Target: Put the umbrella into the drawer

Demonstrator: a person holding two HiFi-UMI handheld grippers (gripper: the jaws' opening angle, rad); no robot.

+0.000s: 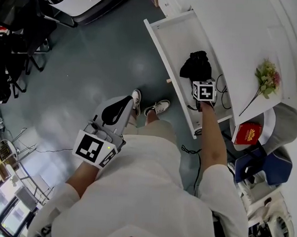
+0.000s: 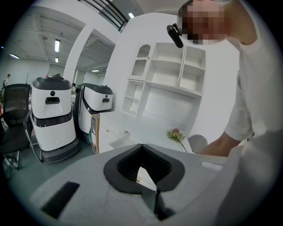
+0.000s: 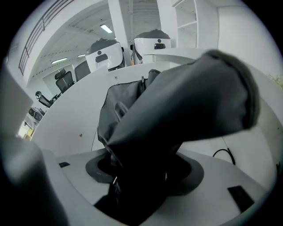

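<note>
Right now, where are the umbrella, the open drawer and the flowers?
umbrella (image 1: 195, 65), head view, on its black folded fabric.
drawer (image 1: 180, 38), head view, on its bare white bottom.
flowers (image 1: 267, 76), head view, on the blossoms.

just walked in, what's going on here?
A person is working with a gripper in each hand. The right gripper is clamped on a folded black umbrella and holds it at the open white drawer, over or just inside it. Whether it touches the bottom can't be told, and it isn't released yet. The left gripper is empty, jaws together, down at the person's side and away from the drawer.
</note>
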